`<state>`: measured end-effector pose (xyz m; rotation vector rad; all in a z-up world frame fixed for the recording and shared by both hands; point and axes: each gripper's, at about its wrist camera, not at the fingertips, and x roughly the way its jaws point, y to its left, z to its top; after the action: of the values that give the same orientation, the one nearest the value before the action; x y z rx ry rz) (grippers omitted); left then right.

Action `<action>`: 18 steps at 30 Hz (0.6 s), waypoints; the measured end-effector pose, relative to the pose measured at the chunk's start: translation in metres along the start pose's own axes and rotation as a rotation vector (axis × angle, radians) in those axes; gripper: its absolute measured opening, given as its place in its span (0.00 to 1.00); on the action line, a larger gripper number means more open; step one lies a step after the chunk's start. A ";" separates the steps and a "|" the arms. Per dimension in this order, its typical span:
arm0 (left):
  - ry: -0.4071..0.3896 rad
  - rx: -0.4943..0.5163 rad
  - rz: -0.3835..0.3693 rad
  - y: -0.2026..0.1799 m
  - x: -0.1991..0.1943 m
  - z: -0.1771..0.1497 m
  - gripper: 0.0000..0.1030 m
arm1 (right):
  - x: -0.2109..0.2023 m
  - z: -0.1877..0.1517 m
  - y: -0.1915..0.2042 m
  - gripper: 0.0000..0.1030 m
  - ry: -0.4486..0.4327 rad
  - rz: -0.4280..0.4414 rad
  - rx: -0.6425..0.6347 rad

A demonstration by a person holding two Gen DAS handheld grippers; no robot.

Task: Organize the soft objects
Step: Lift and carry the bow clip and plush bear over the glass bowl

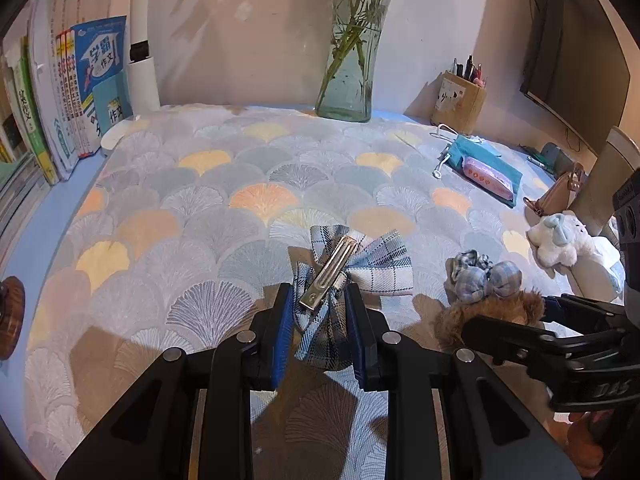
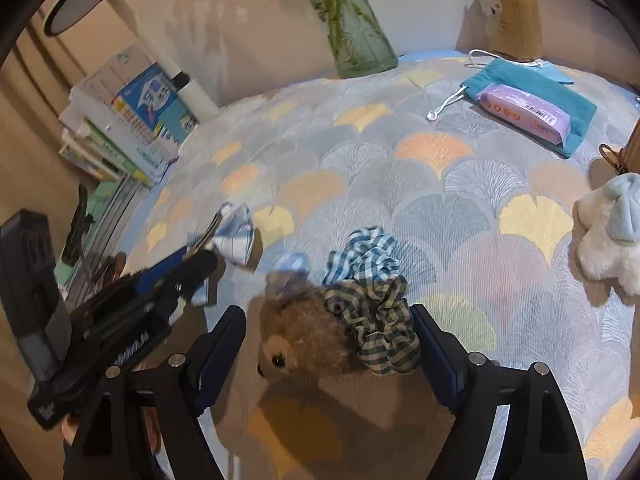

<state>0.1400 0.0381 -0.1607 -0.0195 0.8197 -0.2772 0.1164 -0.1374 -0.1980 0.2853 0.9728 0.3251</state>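
Note:
My left gripper is shut on a blue plaid bow hair clip with its metal clip facing up, just above the patterned cloth. It also shows in the right wrist view. My right gripper is open, its fingers on either side of a brown plush bear and a green checked scrunchie lying together. The bear wears a blue gingham bow. A white plush toy lies at the right.
A glass vase stands at the back. A teal pouch with a pink tissue pack lies back right, near a pen holder. Books stand at the left edge. A monitor is at the right.

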 end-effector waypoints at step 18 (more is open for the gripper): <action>-0.079 0.213 -0.087 -0.088 -0.066 0.001 0.22 | -0.107 -0.015 0.011 0.38 -0.232 -0.185 -0.149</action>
<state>0.0774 -0.0306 -0.1016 0.1326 0.7081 -0.4418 0.0469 -0.1682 -0.1209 0.0927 0.7355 0.1888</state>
